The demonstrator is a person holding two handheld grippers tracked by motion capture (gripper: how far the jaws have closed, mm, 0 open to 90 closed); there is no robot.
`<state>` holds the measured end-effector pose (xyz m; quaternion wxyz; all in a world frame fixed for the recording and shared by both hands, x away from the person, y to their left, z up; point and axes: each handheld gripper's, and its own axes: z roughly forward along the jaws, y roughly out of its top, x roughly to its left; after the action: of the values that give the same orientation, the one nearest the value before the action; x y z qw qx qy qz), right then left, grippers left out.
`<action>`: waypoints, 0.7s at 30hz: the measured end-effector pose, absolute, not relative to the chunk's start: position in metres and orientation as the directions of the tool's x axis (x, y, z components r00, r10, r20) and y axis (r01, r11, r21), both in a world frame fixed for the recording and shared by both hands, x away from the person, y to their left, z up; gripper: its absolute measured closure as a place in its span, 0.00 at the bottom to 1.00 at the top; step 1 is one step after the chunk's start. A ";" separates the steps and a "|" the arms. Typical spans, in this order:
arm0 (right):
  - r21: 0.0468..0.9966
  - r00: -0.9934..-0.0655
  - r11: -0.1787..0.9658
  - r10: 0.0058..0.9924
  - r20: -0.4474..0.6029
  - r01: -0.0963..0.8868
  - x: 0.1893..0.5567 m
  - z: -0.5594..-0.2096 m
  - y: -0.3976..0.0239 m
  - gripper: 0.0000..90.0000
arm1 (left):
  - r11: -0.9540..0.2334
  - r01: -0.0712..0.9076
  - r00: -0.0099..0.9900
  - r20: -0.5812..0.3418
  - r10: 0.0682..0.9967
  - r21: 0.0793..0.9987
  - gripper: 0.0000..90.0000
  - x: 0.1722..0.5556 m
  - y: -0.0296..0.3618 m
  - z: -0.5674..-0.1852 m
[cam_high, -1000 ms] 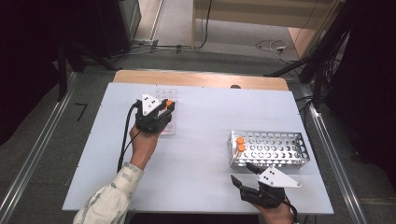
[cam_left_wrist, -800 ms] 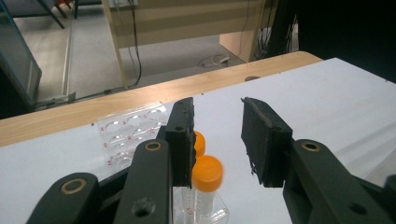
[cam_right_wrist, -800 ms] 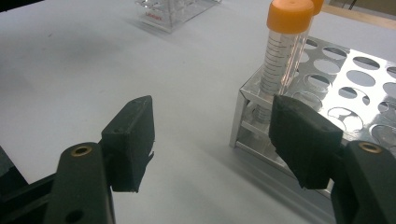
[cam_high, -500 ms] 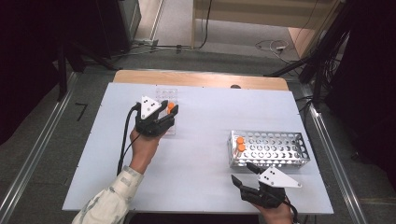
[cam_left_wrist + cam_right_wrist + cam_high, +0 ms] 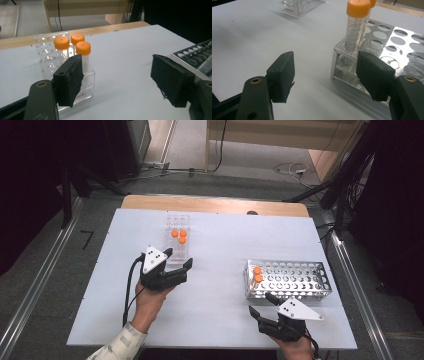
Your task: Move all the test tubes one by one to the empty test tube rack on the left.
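L gripper [image 5: 179, 266] just opened, nothing between jaws, near clear rack [image 5: 177, 238] w/ 3 orange-capped tubes [image 5: 83, 48], R gripper [image 5: 261, 304] released beside metal rack [image 5: 300, 285], its view shows tube markings [image 5: 353, 30].

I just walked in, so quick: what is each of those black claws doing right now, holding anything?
Left gripper: jaws just opened, nothing between them.
Right gripper: open, holding nothing.
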<state>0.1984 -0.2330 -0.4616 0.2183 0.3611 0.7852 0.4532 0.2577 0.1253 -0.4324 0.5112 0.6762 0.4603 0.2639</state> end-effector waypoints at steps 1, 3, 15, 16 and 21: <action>0.870 -0.642 0.327 0.767 -0.016 0.369 0.199 -0.462 -0.233 0.33 | -0.058 0.356 0.440 -0.112 0.891 0.933 0.28 0.256 0.125 -0.435; 0.872 -0.637 0.323 0.771 -0.018 0.368 0.199 -0.462 -0.233 0.34 | -0.069 0.362 0.443 -0.106 0.890 0.930 0.28 0.252 0.125 -0.440; 0.898 -0.573 0.276 0.819 -0.034 0.341 0.212 -0.462 -0.234 0.48 | -0.114 0.391 0.445 -0.080 0.892 0.913 0.25 0.231 0.127 -0.466; 0.901 -0.568 0.270 0.822 -0.032 0.340 0.214 -0.462 -0.233 0.49 | -0.115 0.390 0.445 -0.077 0.892 0.914 0.25 0.231 0.128 -0.466; 0.905 -0.565 0.278 0.824 -0.051 0.323 0.221 -0.464 -0.227 0.60 | -0.101 0.382 0.437 -0.084 0.896 0.919 0.25 0.229 0.130 -0.466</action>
<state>0.2214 -0.2270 -0.4643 0.2694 0.3809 0.7525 0.4647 0.2293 0.1295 -0.4660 0.4874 0.6935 0.4606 0.2633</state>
